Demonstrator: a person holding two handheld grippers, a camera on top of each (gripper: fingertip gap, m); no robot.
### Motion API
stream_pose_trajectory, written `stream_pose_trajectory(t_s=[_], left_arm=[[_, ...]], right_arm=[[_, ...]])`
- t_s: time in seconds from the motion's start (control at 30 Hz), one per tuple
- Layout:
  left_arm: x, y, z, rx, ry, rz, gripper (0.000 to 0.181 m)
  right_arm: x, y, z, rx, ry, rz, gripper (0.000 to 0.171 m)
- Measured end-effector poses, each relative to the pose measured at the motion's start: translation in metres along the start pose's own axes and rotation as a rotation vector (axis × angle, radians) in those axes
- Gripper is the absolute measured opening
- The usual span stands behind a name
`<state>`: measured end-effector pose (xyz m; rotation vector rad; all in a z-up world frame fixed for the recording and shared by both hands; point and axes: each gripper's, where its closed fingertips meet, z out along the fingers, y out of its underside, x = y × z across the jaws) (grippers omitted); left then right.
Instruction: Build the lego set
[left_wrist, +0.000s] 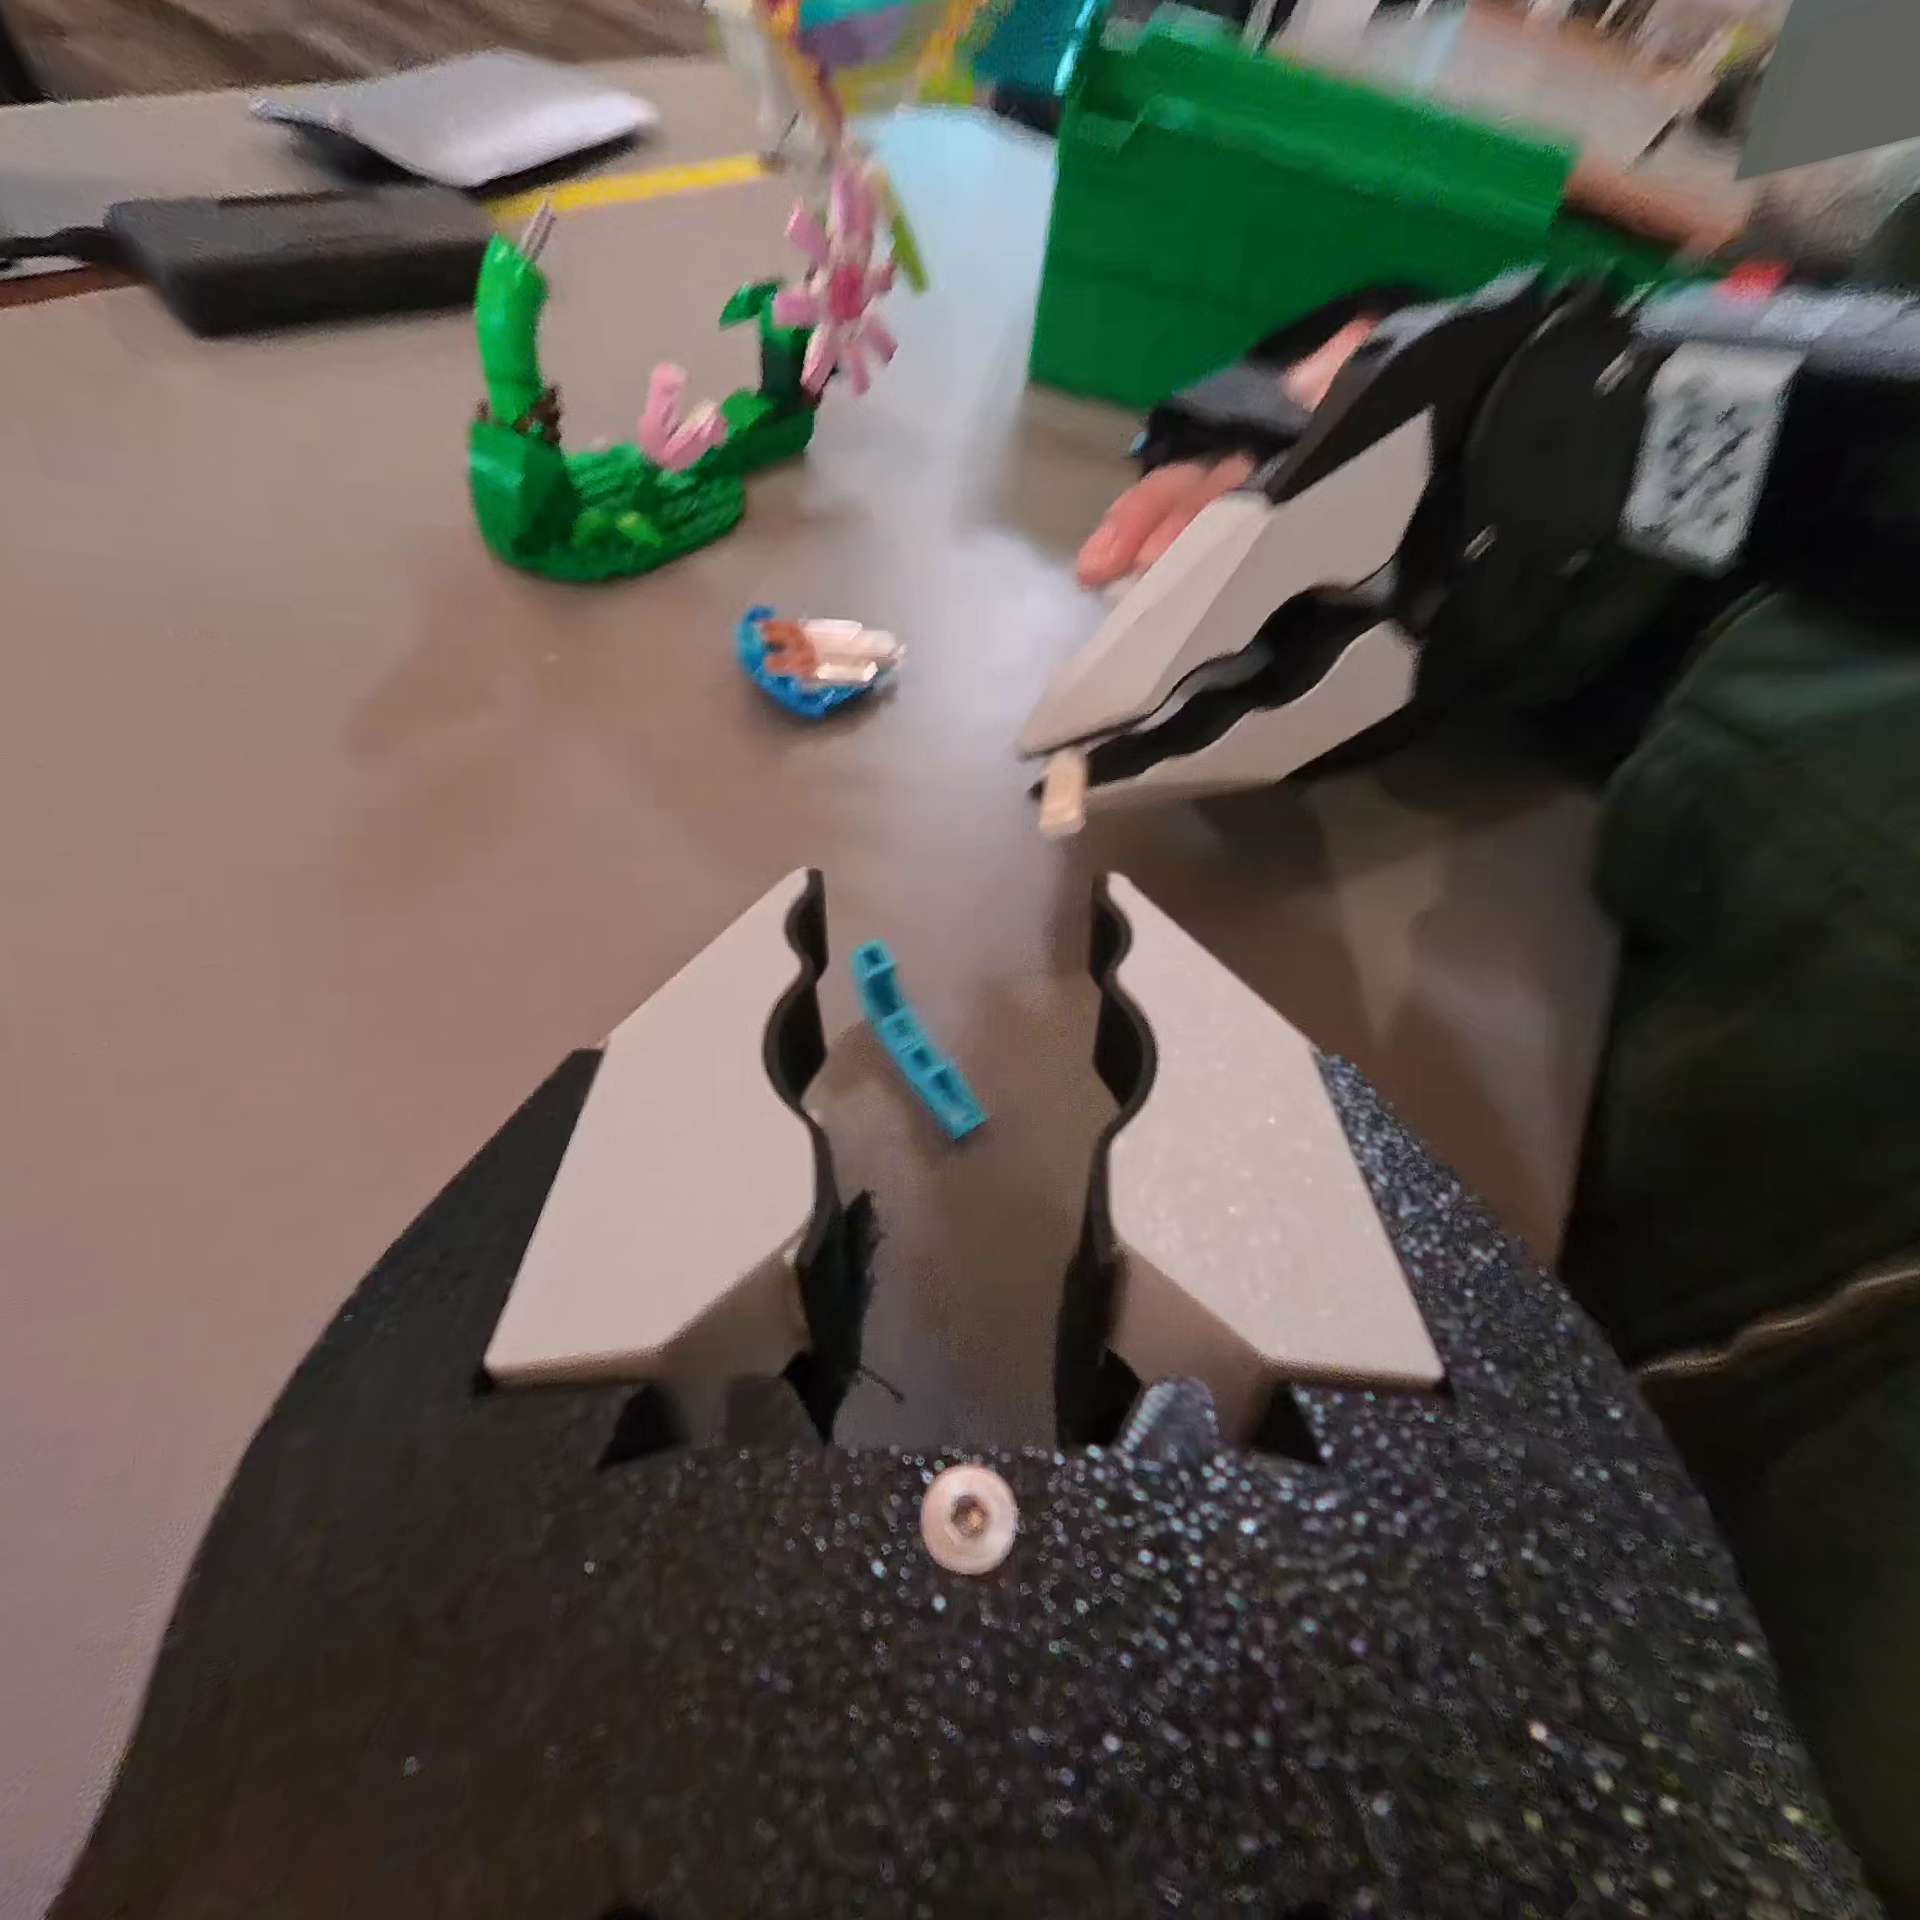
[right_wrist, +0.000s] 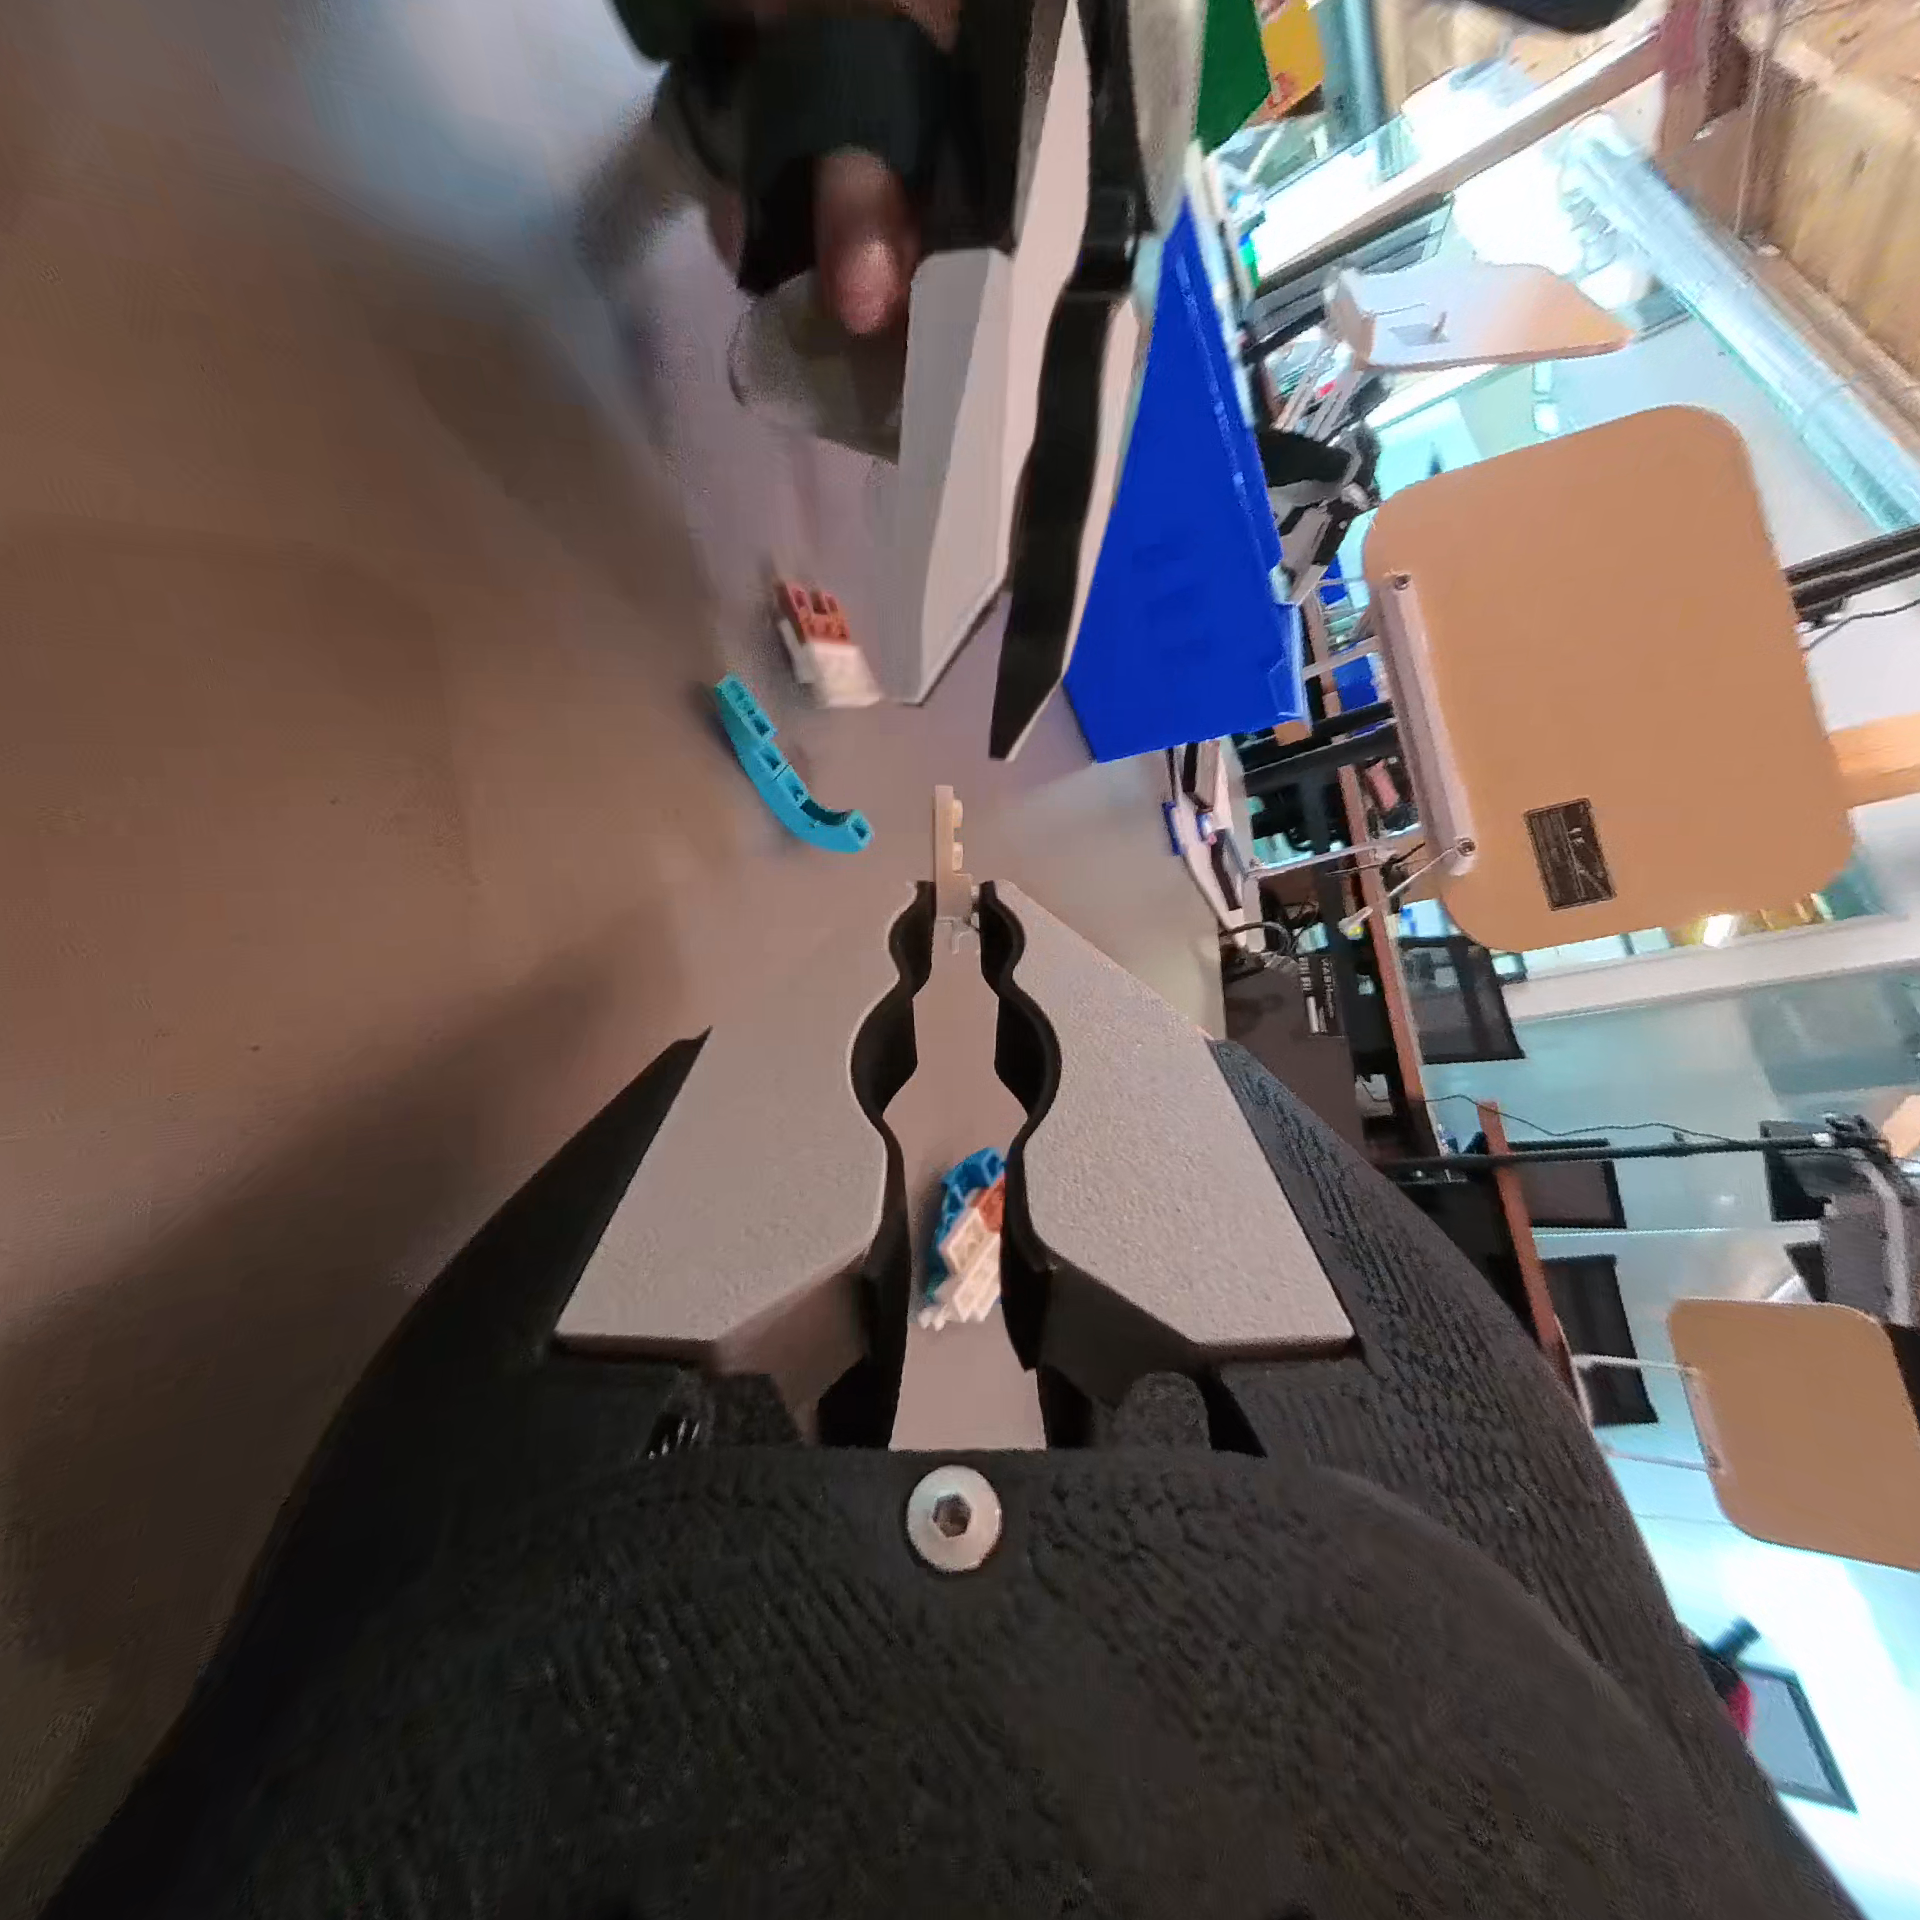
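Observation:
My left gripper is open and low over the brown table. A teal curved brick lies on the table between its fingers, touching neither. My right gripper is shut on a small cream plate brick that sticks out past its tips. In the left wrist view the right gripper hangs just ahead and to the right, with the cream brick in it. In the right wrist view the teal brick lies ahead on the left, and the left gripper comes in from the top.
A green brick plant model with pink flowers stands at the back left, a small blue, white and brown brick assembly in front of it. A green bag, a black box and a grey pouch lie farther back. A brown-and-white brick cluster and a blue bin show ahead.

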<state>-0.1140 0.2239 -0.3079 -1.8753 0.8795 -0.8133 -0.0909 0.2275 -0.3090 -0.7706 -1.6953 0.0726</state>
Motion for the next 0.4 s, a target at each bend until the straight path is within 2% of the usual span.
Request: stream_pose_trajectory(t_s=[0.03, 0.13, 0.23, 0.33, 0.4], left_arm=[[0.007, -0.006, 0.002, 0.035, 0.046, -0.04, 0.046], [0.023, -0.012, 0.01, 0.059, 0.152, -0.122, 0.041], [0.035, -0.017, 0.014, 0.1, 0.231, -0.153, 0.024], [0.033, -0.016, 0.015, 0.102, 0.209, -0.147, 0.004], [0.035, -0.013, 0.014, 0.072, 0.183, -0.039, 0.004]], right_arm=[[0.003, -0.003, -0.001, 0.019, 0.017, -0.008, 0.006], [0.009, -0.012, -0.006, 0.059, 0.07, -0.051, 0.006], [0.011, -0.018, -0.008, 0.076, 0.108, -0.113, 0.006], [0.011, -0.019, -0.009, 0.078, 0.11, -0.128, 0.006], [0.007, -0.021, -0.01, 0.119, 0.072, -0.072, 0.007]])
